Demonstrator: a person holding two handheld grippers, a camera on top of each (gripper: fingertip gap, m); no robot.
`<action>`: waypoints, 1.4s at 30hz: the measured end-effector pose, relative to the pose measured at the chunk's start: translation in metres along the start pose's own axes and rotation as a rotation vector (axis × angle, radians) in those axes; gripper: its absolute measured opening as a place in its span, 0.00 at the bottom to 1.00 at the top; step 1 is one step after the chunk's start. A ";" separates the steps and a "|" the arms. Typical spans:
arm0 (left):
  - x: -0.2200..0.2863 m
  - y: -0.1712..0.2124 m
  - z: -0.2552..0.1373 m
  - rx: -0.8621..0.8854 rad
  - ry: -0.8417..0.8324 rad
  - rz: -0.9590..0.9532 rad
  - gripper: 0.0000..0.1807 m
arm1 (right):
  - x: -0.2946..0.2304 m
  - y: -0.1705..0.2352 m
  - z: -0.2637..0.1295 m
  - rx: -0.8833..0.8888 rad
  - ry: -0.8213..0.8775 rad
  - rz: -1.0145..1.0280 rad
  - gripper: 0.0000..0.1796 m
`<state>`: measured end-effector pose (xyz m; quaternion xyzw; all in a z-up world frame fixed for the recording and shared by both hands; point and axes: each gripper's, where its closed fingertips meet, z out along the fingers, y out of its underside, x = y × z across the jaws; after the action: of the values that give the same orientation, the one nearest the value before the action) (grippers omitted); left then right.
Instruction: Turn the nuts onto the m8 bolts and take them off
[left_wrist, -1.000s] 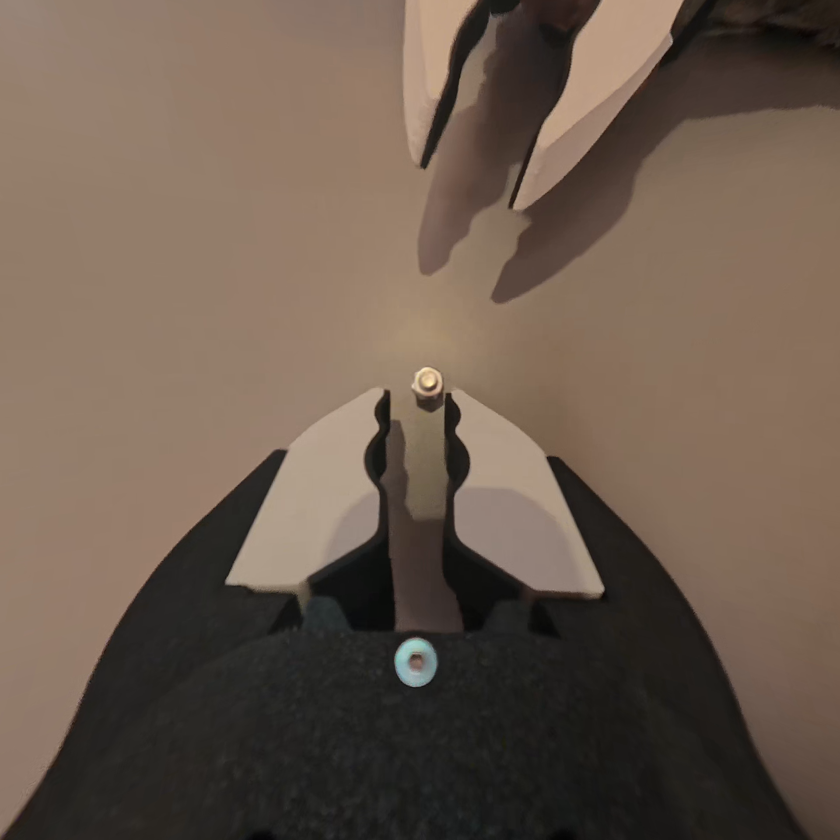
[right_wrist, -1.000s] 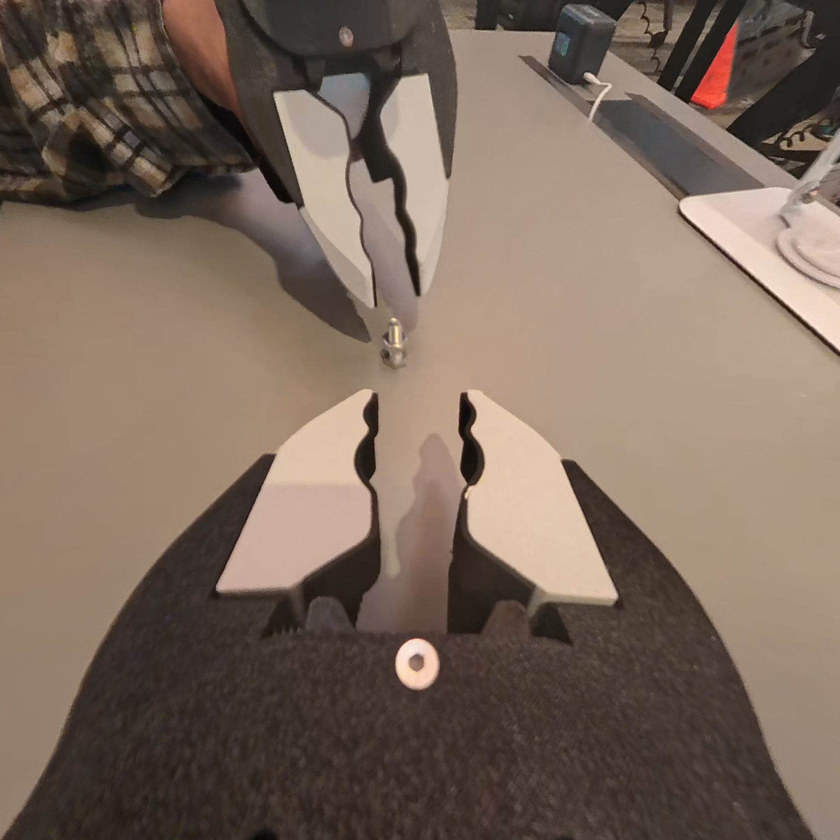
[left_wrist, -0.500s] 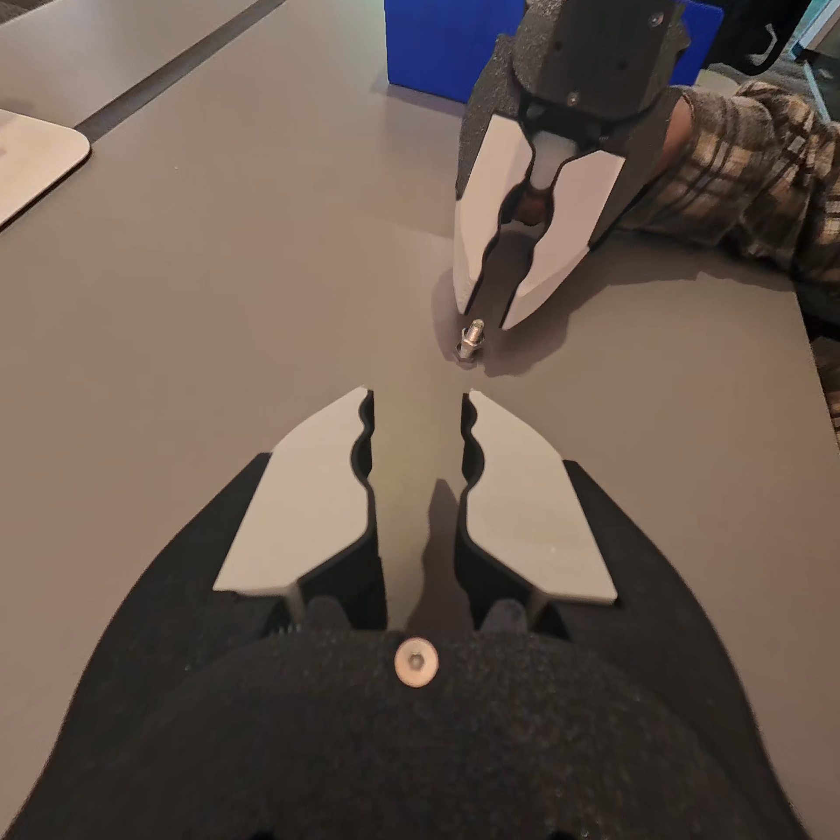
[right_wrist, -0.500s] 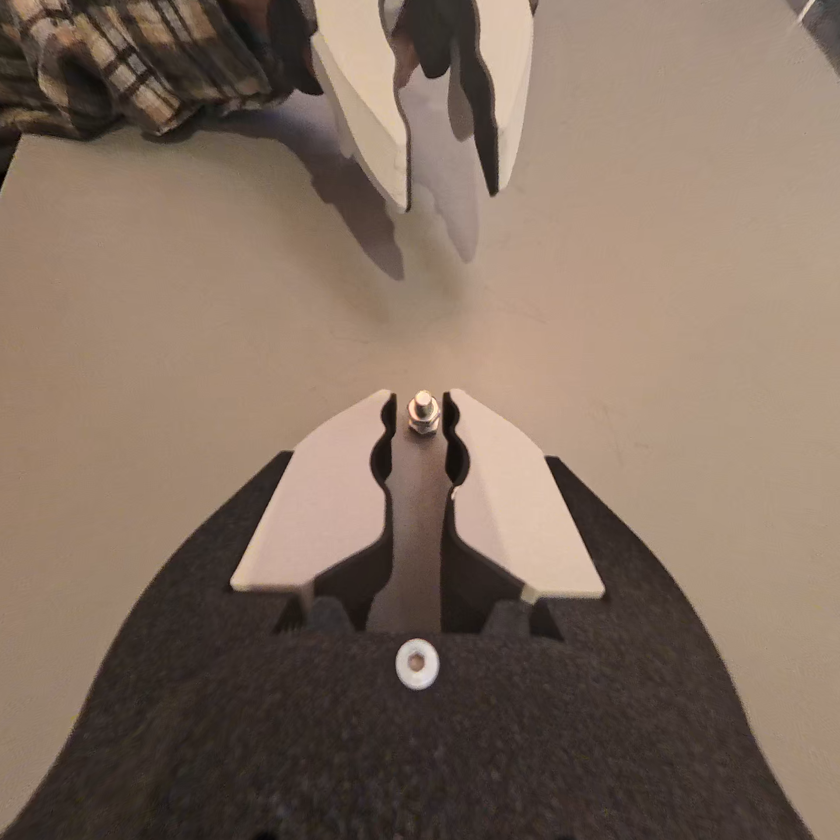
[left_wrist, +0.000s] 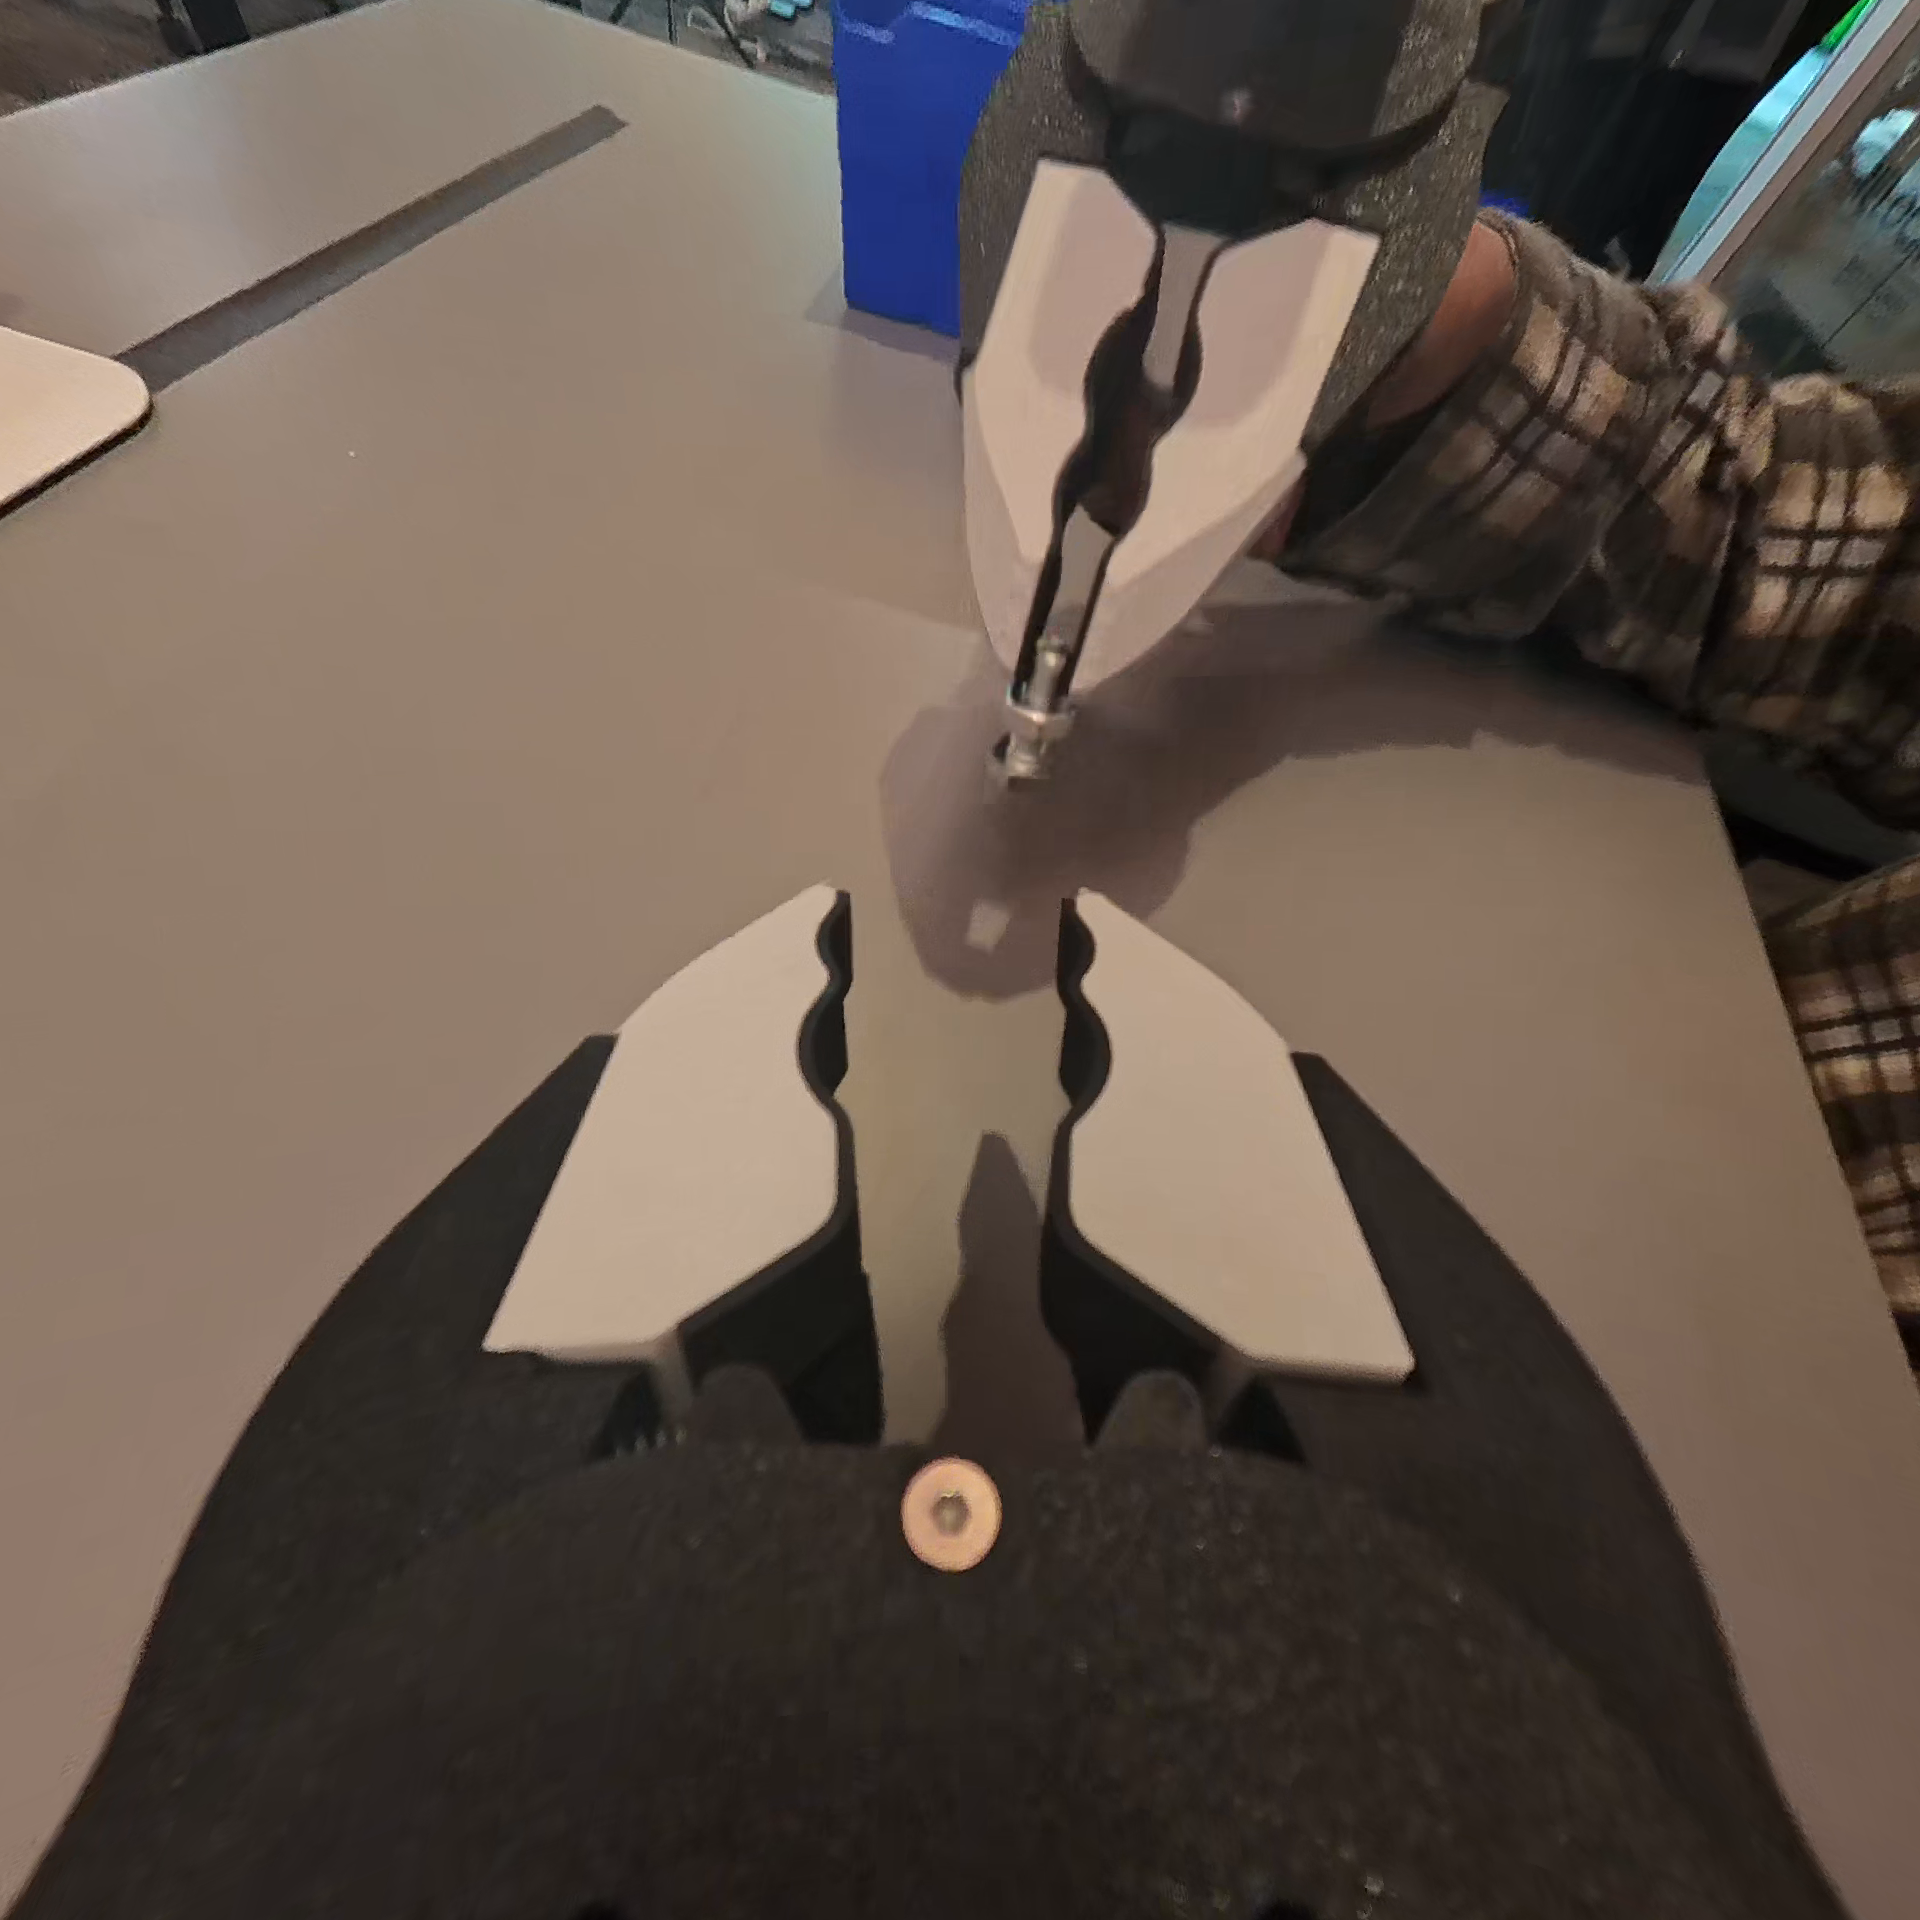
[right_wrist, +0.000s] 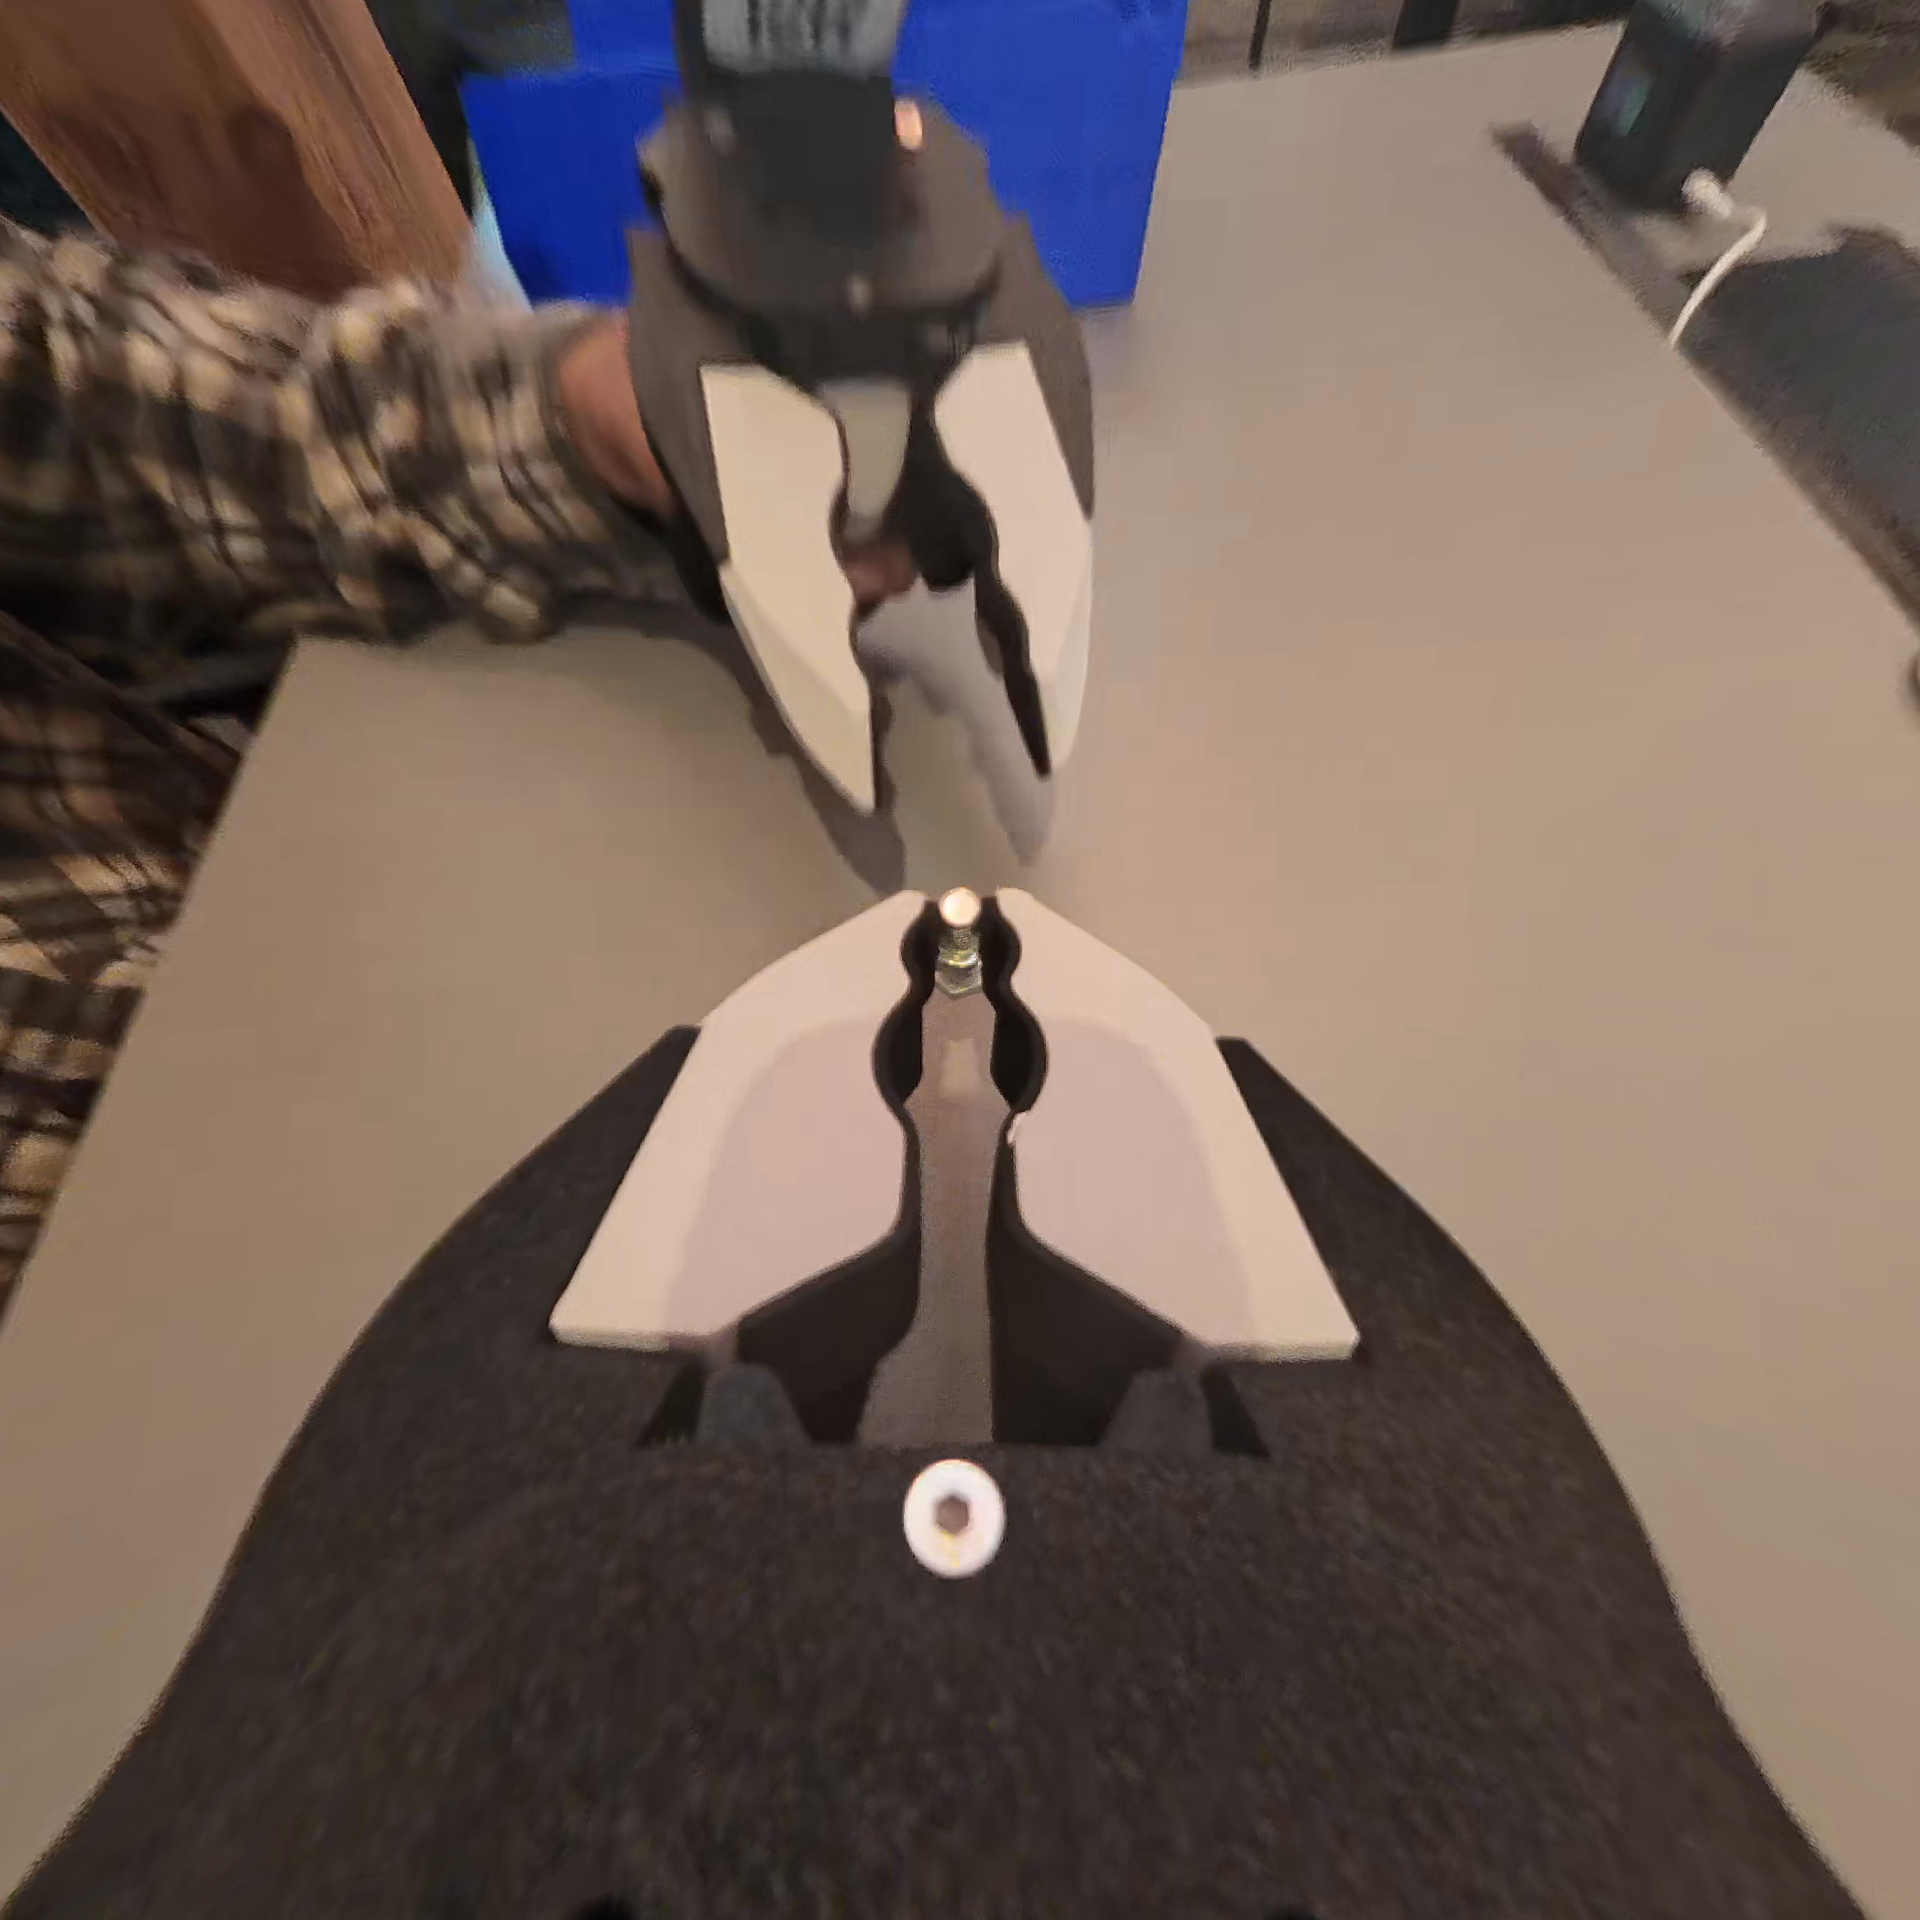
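Steel bolt with nut is gripped at the tip by the right gripper jaws, at twelve o'clock above the counter. Left gripper jaws are held apart, empty. Slippage is risked by so shallow a grip.

Grey table w/ dark strip; blue bin at far edge; wood panel behind; dim light.

Looks like an office or lab workspace — a long grey table with a dark cable channel, a blue bin behind, a black device charging by a white cable.
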<state>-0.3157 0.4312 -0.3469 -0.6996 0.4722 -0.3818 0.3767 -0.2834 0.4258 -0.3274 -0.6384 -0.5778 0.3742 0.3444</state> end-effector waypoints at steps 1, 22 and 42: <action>0.001 -0.004 0.000 0.028 0.009 -0.011 0.20 | -0.001 -0.010 -0.001 0.010 -0.014 -0.002 0.04; 0.028 -0.043 -0.009 0.240 0.071 0.023 0.14 | -0.016 -0.065 0.007 0.058 -0.135 -0.007 0.04; 0.030 -0.052 -0.018 0.266 0.025 0.040 0.08 | -0.015 -0.082 0.004 0.171 -0.118 -0.036 0.15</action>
<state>-0.3047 0.4142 -0.2879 -0.6289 0.4360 -0.4422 0.4678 -0.3265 0.4187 -0.2567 -0.5730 -0.5746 0.4527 0.3696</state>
